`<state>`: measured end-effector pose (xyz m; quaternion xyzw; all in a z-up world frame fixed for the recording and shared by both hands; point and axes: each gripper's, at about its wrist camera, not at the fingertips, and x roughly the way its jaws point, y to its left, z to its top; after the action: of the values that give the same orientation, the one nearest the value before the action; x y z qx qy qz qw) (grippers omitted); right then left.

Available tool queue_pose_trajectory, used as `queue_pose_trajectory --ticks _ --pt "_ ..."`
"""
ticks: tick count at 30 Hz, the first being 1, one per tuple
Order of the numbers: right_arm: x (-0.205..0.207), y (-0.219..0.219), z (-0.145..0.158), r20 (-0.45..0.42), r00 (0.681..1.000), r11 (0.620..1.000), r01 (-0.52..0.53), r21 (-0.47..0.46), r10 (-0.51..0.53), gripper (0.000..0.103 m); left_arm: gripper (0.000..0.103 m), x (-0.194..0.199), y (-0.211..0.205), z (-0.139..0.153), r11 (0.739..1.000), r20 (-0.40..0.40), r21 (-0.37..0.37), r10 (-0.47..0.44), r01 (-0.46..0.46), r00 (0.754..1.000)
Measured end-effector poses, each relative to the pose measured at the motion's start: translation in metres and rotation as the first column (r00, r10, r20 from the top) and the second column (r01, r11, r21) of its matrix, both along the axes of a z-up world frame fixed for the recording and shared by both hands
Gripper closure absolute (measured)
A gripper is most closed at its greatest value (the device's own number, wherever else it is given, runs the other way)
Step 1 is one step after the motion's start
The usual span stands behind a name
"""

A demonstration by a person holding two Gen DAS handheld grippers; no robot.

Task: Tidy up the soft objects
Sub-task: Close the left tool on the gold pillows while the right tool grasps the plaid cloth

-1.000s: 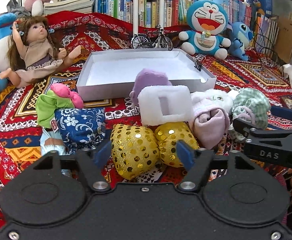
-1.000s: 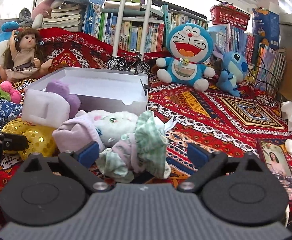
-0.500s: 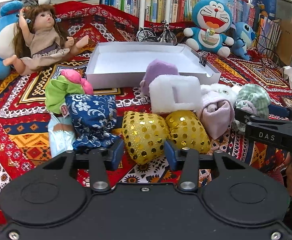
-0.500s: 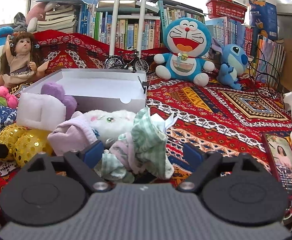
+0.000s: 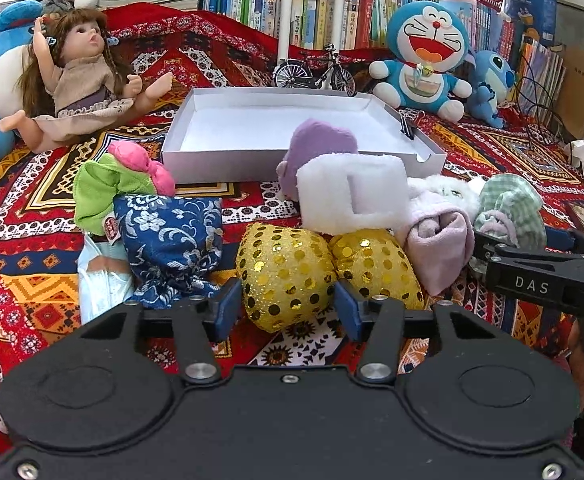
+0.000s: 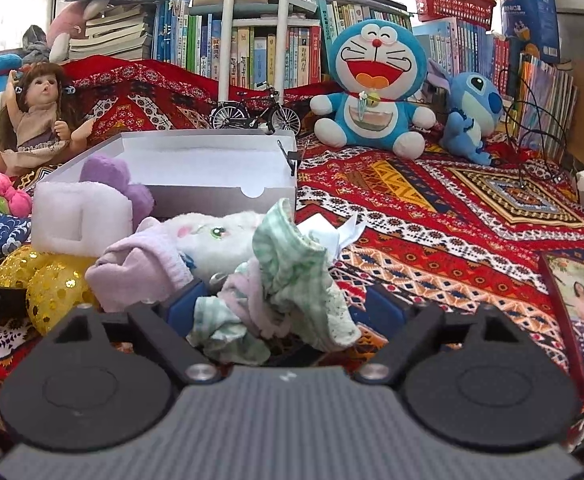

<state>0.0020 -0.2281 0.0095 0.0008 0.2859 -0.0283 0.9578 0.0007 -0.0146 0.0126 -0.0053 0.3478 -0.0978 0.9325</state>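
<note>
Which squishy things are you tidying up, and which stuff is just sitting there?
For the job: gold sequin pouches, blue flowered bag, white fluffy pad, green checked cloth, white box.

Just lying about: doll, Doraemon plush, toy bicycle, books.

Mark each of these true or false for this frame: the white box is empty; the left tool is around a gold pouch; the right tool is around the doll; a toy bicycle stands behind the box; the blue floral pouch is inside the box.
1. The white box is empty. True, as far as its visible floor shows.
2. The left tool has its fingers either side of a gold pouch. True; whether they press it I cannot tell.
3. The right tool is around the doll. False: it straddles the green checked cloth; the doll sits far back on the left.
4. A toy bicycle stands behind the box. True.
5. The blue floral pouch is inside the box. False: it lies on the blanket in front of the box.
</note>
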Motion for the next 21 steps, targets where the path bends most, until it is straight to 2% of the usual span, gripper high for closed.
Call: queue_pose_trajectory --ticks 4,12,21 --pt "0.002 -0.002 -0.004 -0.022 1.000 0.999 0.003 0.044 -0.002 0.013 0.049 0.004 -0.003 -0.003 1.000 0.002 0.004 -0.002 0.002 1.000" --pt "0.003 -0.003 -0.007 -0.027 1.000 0.998 -0.010 0.058 0.011 0.015 0.048 0.005 -0.006 -0.008 1.000 0.026 0.008 0.001 -0.001 1.000" --pt "0.003 0.003 -0.012 -0.009 1.000 1.000 0.006 0.025 -0.006 0.015 0.052 0.008 0.004 -0.012 0.997 0.004 -0.071 0.037 -0.037 0.999"
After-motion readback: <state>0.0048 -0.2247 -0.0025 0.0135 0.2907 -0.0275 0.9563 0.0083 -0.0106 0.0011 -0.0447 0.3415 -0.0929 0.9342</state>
